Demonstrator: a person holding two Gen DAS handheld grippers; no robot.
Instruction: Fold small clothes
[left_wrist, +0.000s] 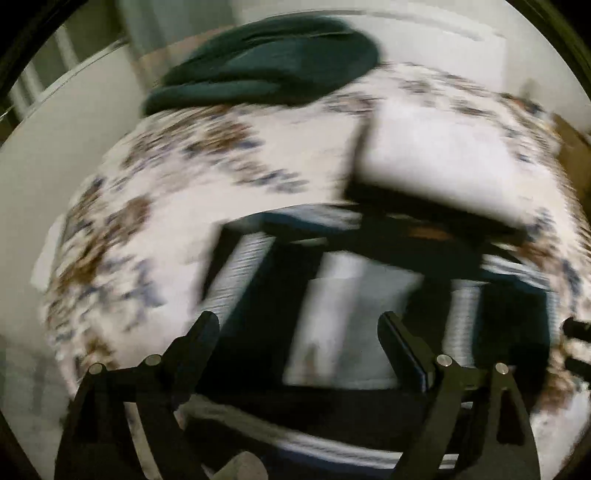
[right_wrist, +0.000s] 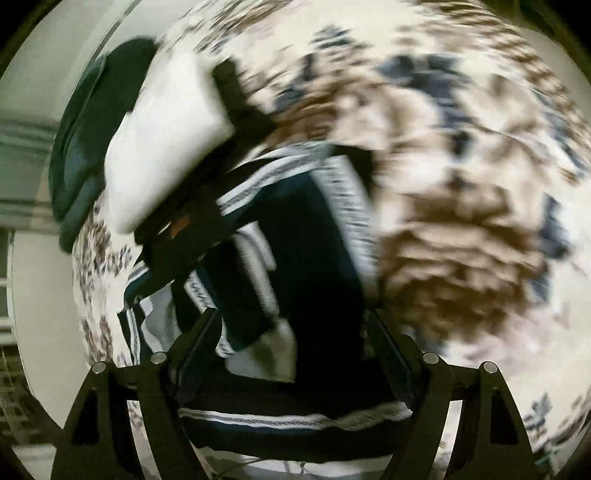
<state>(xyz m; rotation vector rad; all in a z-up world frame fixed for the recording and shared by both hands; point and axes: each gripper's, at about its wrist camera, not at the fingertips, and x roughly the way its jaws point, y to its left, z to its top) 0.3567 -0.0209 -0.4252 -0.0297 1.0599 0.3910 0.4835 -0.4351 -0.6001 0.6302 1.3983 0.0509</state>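
Observation:
A small dark navy garment with white striped bands (left_wrist: 354, 295) lies on a floral-patterned surface (left_wrist: 155, 206); both views are motion-blurred. My left gripper (left_wrist: 297, 325) is open, its jaws spread above the garment's white middle. In the right wrist view the same garment (right_wrist: 295, 258) lies below my right gripper (right_wrist: 291, 321), which is open with its jaws wide over the dark cloth. The other gripper's white body (right_wrist: 162, 144) shows at upper left there, and as a white block (left_wrist: 450, 158) in the left wrist view.
A folded dark green garment (left_wrist: 273, 62) lies at the far edge of the floral surface; it also shows in the right wrist view (right_wrist: 81, 147). White surroundings (left_wrist: 55, 147) border the surface on the left.

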